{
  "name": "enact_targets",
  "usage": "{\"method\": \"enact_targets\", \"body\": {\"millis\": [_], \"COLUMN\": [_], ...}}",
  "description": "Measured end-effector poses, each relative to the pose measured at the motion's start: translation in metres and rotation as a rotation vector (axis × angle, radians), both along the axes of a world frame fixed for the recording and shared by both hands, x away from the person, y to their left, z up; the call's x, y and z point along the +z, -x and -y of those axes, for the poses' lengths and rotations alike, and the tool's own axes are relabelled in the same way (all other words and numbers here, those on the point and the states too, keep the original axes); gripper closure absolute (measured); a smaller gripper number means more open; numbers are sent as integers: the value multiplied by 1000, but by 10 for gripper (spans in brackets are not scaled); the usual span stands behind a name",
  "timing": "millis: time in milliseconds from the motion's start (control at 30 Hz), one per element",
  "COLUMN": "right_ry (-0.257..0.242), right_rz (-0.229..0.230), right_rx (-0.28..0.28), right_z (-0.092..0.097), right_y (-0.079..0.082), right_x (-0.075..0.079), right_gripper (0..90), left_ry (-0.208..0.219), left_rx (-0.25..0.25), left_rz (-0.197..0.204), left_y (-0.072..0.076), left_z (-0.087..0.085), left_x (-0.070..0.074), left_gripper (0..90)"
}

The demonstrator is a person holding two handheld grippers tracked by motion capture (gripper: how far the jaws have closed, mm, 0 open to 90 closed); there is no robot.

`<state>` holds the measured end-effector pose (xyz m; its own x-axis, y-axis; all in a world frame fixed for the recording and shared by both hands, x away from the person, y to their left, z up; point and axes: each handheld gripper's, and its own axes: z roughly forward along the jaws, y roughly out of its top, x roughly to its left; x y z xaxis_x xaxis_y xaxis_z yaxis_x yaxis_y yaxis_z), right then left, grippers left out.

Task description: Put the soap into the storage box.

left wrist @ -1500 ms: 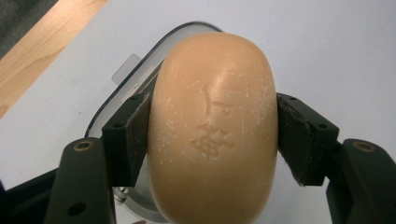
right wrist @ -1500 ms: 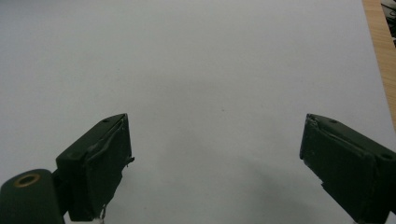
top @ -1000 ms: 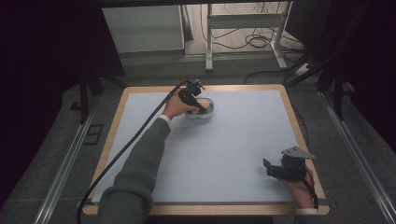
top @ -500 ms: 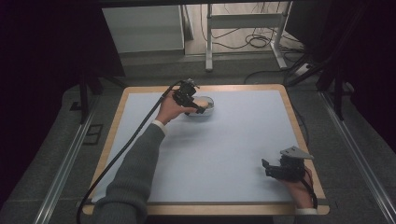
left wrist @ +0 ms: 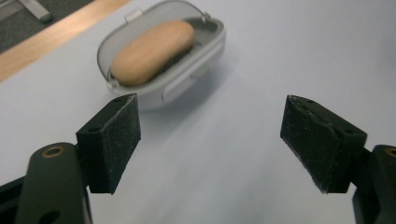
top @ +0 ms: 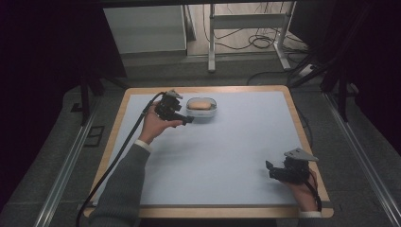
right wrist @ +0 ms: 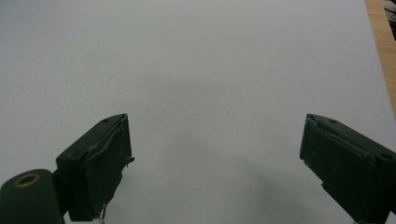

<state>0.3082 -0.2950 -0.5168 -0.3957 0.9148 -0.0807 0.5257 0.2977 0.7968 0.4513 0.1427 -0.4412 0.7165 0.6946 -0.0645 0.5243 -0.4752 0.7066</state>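
A grey oval soap dish (top: pixel 202 109) (left wrist: pixel 187 70) holding a tan bar of soap (top: pixel 201 104) (left wrist: pixel 152 51) sits at the far middle of the white table. My left gripper (top: pixel 186 120) (left wrist: pixel 210 142) is open just left of and in front of the dish, its jaws wide apart with nothing between them. My right gripper (top: pixel 270 169) (right wrist: pixel 215 168) rests near the table's front right corner, open over bare white surface.
The white table top (top: pixel 227 151) has a wooden rim (top: pixel 302 137). A black cable (top: pixel 113 161) trails from the left gripper along the person's grey sleeve. Beyond the far edge stand a metal frame and floor cables (top: pixel 250 42).
The left gripper has drawn back from over the soap dish toward the left and front, leaving the dish uncovered. The right gripper has stayed still.
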Motion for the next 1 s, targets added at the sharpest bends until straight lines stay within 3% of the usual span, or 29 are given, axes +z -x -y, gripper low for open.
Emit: {"method": "enact_targets", "body": {"millis": [100, 300, 600, 800, 1000], "right_ry": [2, 4, 4, 1, 2], "right_rz": [0, -4, 3, 14, 18], "right_rx": [1, 0, 0, 2, 3], "right_z": [-1, -2, -3, -4, -6], "right_y": [0, 0, 1, 2, 2], "right_x": [0, -1, 1, 3, 5], "right_gripper": [88, 88, 88, 88, 89], "left_ry": [9, 12, 22, -1, -6], "left_rx": [-2, 10, 49, 91, 96], "left_rz": [14, 10, 10, -13, -27], "left_y": [21, 43, 94, 120, 129], "left_z": [-13, -30, -60, -74, -81], "left_x": [-5, -11, -36, -53, -62], "left_gripper": [205, 201, 200, 198, 195]}}
